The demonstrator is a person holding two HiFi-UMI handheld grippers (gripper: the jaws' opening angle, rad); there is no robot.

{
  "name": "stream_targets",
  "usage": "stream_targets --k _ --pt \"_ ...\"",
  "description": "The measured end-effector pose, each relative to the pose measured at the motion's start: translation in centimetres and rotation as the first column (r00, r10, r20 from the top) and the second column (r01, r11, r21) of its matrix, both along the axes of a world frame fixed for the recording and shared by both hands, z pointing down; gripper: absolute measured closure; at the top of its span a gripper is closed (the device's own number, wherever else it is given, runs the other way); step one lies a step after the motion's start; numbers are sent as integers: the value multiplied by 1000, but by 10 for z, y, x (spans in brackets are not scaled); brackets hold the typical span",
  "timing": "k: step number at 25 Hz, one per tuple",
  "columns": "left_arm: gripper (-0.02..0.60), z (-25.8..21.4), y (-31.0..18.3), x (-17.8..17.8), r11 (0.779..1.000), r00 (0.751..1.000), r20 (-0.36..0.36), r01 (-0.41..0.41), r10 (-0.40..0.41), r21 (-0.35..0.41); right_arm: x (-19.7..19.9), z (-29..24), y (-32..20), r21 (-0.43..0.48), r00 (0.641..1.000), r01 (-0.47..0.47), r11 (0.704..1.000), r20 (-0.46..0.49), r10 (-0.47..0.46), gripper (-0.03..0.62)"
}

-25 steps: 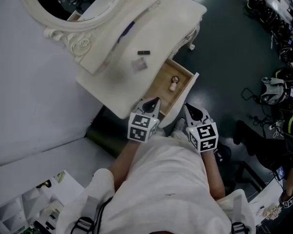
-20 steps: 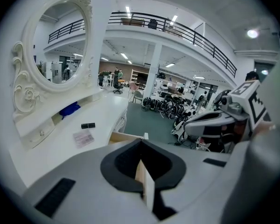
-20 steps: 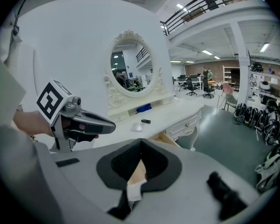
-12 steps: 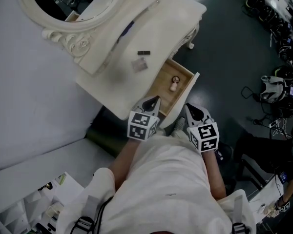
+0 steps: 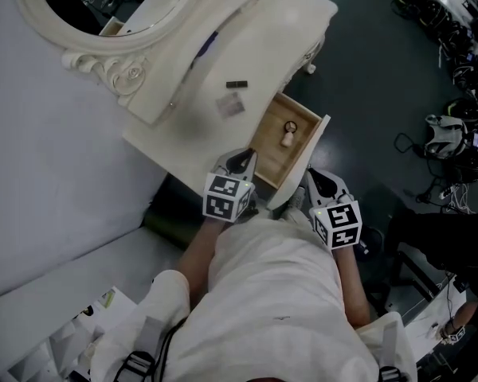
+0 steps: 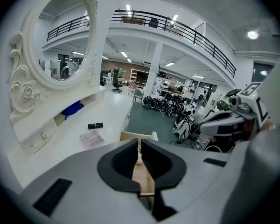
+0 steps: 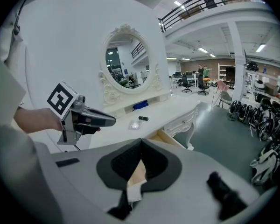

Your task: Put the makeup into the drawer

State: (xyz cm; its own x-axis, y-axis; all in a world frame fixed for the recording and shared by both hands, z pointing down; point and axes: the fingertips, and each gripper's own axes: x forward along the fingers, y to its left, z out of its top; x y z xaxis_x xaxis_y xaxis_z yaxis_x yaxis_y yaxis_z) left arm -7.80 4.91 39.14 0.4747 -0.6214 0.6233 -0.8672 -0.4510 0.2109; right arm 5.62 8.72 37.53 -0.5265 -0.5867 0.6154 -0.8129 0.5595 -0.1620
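On the white dressing table [image 5: 255, 46] lie a black lipstick tube [image 5: 236, 84] and a clear pinkish palette [image 5: 231, 104]. The wooden drawer [image 5: 268, 144] stands pulled out, with a small pale bottle [image 5: 287, 140] and a dark ring-shaped item [image 5: 289, 126] inside. My left gripper [image 5: 241, 162] is shut and empty at the drawer's near left corner. Just outside the drawer front, my right gripper [image 5: 314, 178] is also shut and empty. The left gripper view has its closed jaws [image 6: 138, 142] over the drawer [image 6: 130, 136], lipstick [image 6: 95, 125] and palette [image 6: 92, 139] to the left.
An ornate oval mirror [image 5: 103, 6] and a shelf holding a blue item [image 5: 205, 48] back the table. Dark floor lies right of the drawer, with helmets and cables [image 5: 454, 134] further right. The right gripper view shows the left gripper [image 7: 86, 118] beside the table.
My left gripper has shifted a little left and forward, closer to the table edge beside the drawer. The right gripper has stayed put, and both remain shut.
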Motion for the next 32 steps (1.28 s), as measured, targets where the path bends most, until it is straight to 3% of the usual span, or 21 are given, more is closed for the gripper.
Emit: stream_targets --k 11,16,22,26,32 --pt "567 38 -61 -72 999 994 97 -54 53 0 -16 20 7 -80 994 -92 993 -59 87 582" --pt "535 61 -90 -88 987 976 150 -159 159 -11 -24 38 19 -138 990 -132 982 -76 123 582" --pt "457 90 -111 -93 950 920 244 -310 306 -22 -29 56 31 -193 983 -177 965 -87 163 582" --pt "388 111 -125 -92 914 874 273 -401 401 -57 -34 68 36 -223 981 -190 956 -92 173 582" --pt "303 136 -145 -94 871 819 302 -478 488 -112 -41 82 42 -267 979 -200 943 -88 182 582"
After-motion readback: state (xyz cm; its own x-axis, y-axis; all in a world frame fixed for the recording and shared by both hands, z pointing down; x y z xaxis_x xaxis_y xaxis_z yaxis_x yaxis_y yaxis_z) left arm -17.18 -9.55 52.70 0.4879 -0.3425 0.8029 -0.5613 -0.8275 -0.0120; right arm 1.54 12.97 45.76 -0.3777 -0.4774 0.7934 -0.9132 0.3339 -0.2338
